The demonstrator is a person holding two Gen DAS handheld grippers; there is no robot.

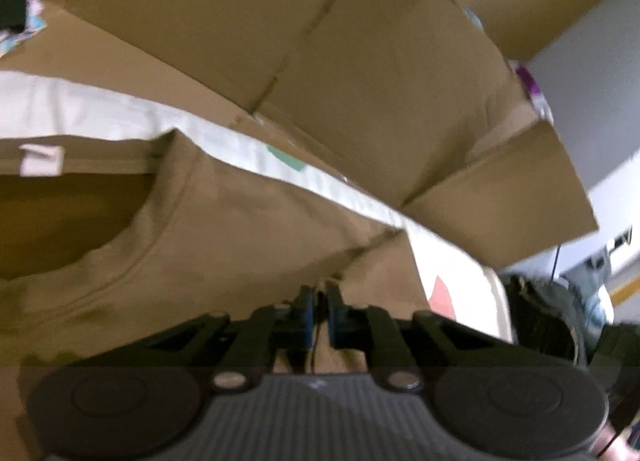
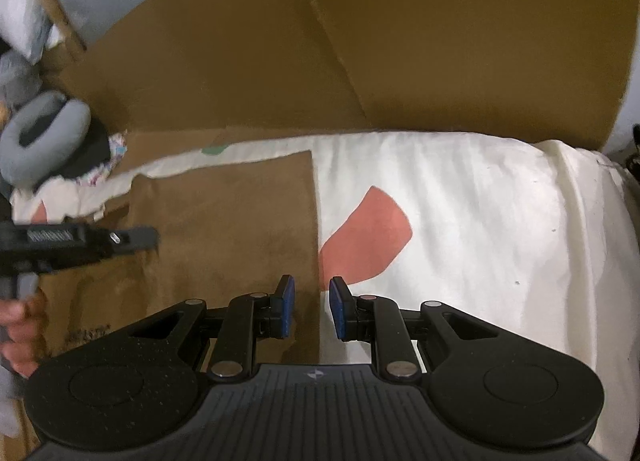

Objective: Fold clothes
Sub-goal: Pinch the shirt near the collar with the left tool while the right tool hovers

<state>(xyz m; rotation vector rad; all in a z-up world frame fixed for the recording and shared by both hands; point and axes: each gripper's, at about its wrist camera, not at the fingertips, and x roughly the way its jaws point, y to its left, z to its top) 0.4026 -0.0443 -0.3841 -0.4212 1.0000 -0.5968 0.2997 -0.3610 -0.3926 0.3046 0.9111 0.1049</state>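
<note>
My brown shirt (image 2: 224, 221) lies on the white sheet (image 2: 460, 221), its right side a straight edge that may be a fold; I can't judge how many folds are done. My left claw (image 1: 318, 301) is clenched on a raised bit of the shirt near the collar (image 1: 132, 245). My right claw (image 2: 312, 307) is released, straddling that edge. The left view is blurred; cardboard (image 2: 400, 41) blocks what's beyond.

Dim, warm indoor light, no glare. Left wrist view heavy motion blur w/ a darker band across the bottom. Right wrist view sharper; both bend at fisheye edges, corners black.
</note>
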